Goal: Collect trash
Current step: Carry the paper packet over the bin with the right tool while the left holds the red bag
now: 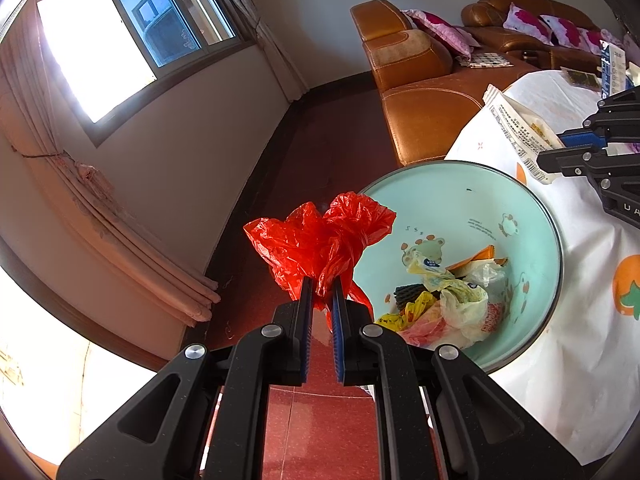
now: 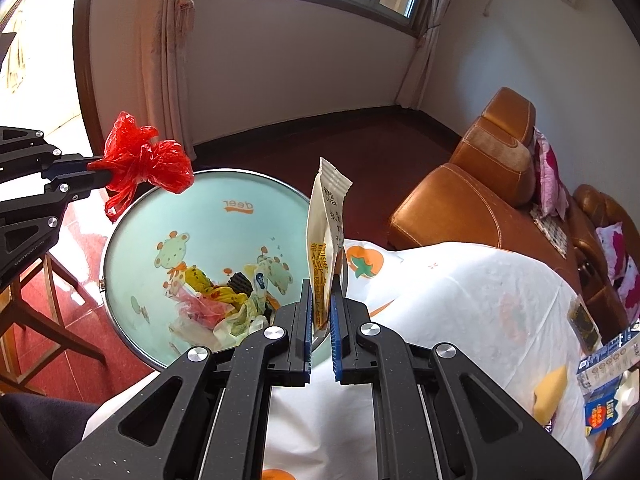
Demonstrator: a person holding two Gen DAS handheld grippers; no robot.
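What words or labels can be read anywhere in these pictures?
"deer": on the inner wall of the mint-green bin, seen upside down.
Chinese print and a barcode on the cream wrapper: too small to read.
Blue packets at the table's edge: blurred.

From my remote station I see a tan leather sofa [image 2: 472, 200] along the far wall, pink floral cushions [image 1: 440, 26] scattered on it. A white tablecloth printed with orange persimmons [image 2: 460, 280] drapes the table. Cream curtains [image 1: 100, 196] hang tied beside a sliding window [image 1: 160, 16]. Red floor tiles [image 1: 320, 420] gleam below, and a wooden stool [image 2: 36, 312] stands at left.
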